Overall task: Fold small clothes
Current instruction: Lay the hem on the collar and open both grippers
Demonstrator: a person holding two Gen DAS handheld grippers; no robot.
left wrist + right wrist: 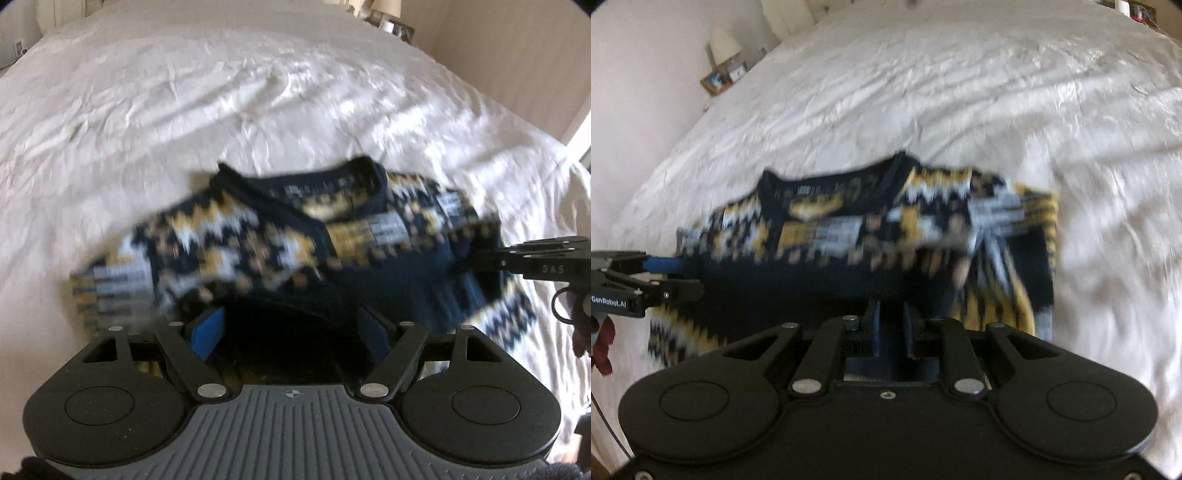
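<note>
The sweater (295, 243), a navy knit with gold and white patterning, lies on the white bed cover (184, 110) directly ahead of both sets of jaws. Both views are motion-blurred, so fine detail of the fabric is not readable.

Left gripper (291, 325): the jaws stand wide apart. Dark sweater fabric fills the space between and just ahead of them. The blue pads (208, 332) show at the inner faces; whether they press on the cloth cannot be told. In the right wrist view this gripper (677, 275) enters from the left edge, its tips at the sweater's side edge.

Right gripper (890, 321): the jaws are nearly together, with only a narrow gap. Dark fabric lies at and just beyond the tips; whether a fold is pinched between them cannot be told.

The collar (827, 192) is on the far side of the garment from both jaws. A lamp (724, 44) stands beyond the bed, far left.
</note>
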